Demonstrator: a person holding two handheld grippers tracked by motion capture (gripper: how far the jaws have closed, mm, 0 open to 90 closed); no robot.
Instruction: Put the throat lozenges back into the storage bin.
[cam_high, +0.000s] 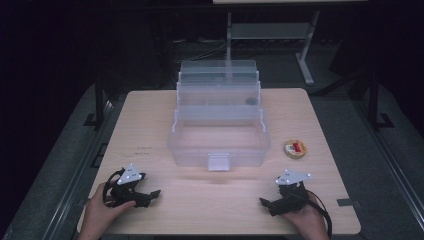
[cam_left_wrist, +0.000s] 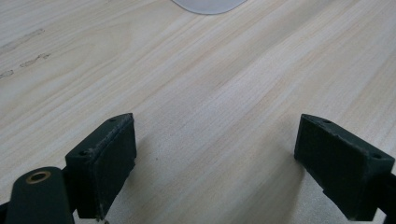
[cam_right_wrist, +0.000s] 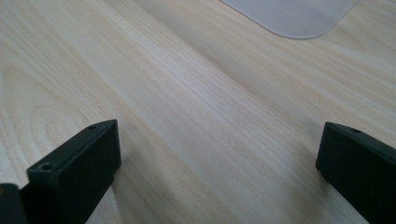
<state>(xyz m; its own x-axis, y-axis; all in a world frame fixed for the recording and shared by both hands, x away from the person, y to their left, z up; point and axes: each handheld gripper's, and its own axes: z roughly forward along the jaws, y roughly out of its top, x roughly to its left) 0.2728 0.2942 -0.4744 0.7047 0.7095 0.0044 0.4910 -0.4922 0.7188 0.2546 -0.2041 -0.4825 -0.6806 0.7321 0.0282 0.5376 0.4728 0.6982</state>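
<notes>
A clear plastic tiered box (cam_high: 218, 120) stands open in the middle of the wooden table (cam_high: 150, 125), its trays stepped back and a small latch tab at its front. A round tape roll with a red piece on it (cam_high: 295, 148) lies to the box's right. My left gripper (cam_high: 150, 196) rests near the front left edge, held by a hand, jaws wide apart over bare wood (cam_left_wrist: 215, 154). My right gripper (cam_high: 266, 202) rests near the front right, likewise open over bare wood (cam_right_wrist: 219, 172). A pale corner of the box (cam_left_wrist: 208, 4) (cam_right_wrist: 294, 16) shows ahead of each gripper.
A small dark item (cam_high: 250, 100) lies in one upper tray of the box. Faint marks (cam_high: 142, 151) sit on the table left of the box. Behind the table stand a metal desk frame (cam_high: 305, 45) and dark floor.
</notes>
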